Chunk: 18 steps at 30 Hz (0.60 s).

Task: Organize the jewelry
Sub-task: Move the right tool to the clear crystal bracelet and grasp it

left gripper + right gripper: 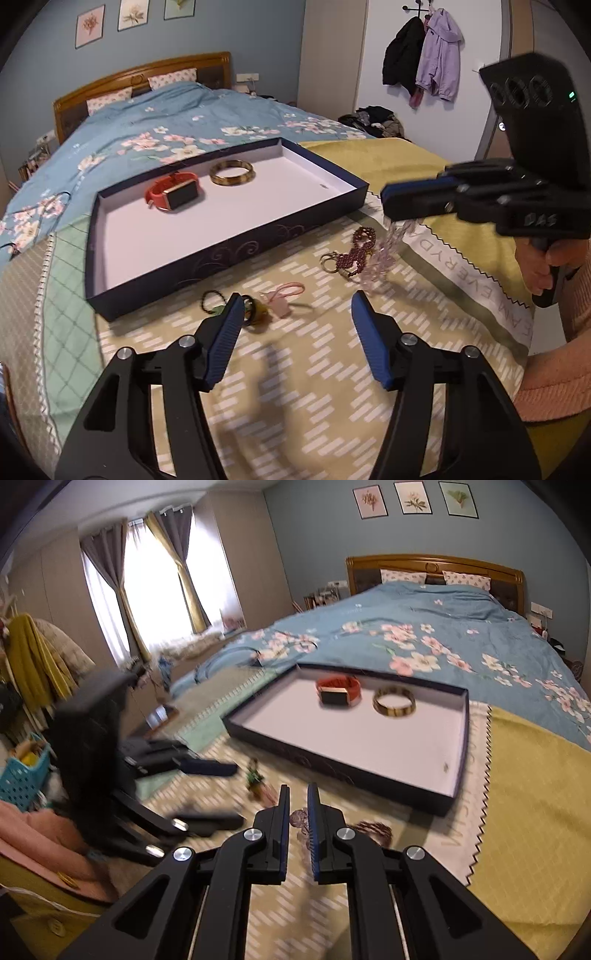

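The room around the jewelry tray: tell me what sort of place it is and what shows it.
A bedroom in a home, most likely. A bed with a wooden headboard and a blue floral duvet fills it, jackets hang from wall hooks, and curtains frame a bright window.

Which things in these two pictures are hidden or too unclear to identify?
- Left wrist view: green item, partly behind the left gripper's finger.
- Right wrist view: pink beads, mostly hidden behind the right gripper's fingers.
- Right wrist view: small speck in the tray, too small to identify.
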Motion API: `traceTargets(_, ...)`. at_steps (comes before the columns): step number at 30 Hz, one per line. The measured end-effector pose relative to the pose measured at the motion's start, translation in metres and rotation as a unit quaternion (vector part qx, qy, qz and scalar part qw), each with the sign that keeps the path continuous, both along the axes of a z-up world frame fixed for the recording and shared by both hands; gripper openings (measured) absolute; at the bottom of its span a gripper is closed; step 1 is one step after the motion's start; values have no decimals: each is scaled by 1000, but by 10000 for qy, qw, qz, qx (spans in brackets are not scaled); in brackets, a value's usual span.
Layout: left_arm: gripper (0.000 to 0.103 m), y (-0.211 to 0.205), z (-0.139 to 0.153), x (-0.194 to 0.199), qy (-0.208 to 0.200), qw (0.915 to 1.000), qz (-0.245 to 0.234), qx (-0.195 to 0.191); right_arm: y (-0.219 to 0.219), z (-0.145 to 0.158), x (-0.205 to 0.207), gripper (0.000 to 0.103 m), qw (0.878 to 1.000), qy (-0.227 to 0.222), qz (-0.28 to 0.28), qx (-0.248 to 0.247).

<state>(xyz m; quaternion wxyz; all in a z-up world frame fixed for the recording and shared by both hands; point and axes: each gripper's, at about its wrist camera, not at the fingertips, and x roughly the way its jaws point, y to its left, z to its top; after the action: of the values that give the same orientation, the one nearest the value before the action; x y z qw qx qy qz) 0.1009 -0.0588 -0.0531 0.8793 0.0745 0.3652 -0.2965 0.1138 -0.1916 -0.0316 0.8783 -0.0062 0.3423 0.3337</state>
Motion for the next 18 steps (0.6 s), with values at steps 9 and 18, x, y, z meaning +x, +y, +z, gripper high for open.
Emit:
traceTargets(9, 57, -3, -12, 25, 342, 9994, 59, 10, 1, -17, -14, 8, 9986, 415, 308, 121)
traceTargets(18, 55, -17, -13, 31, 295, 9994, -71, 183, -17, -45, -18, 9, 9969, 777, -52, -105)
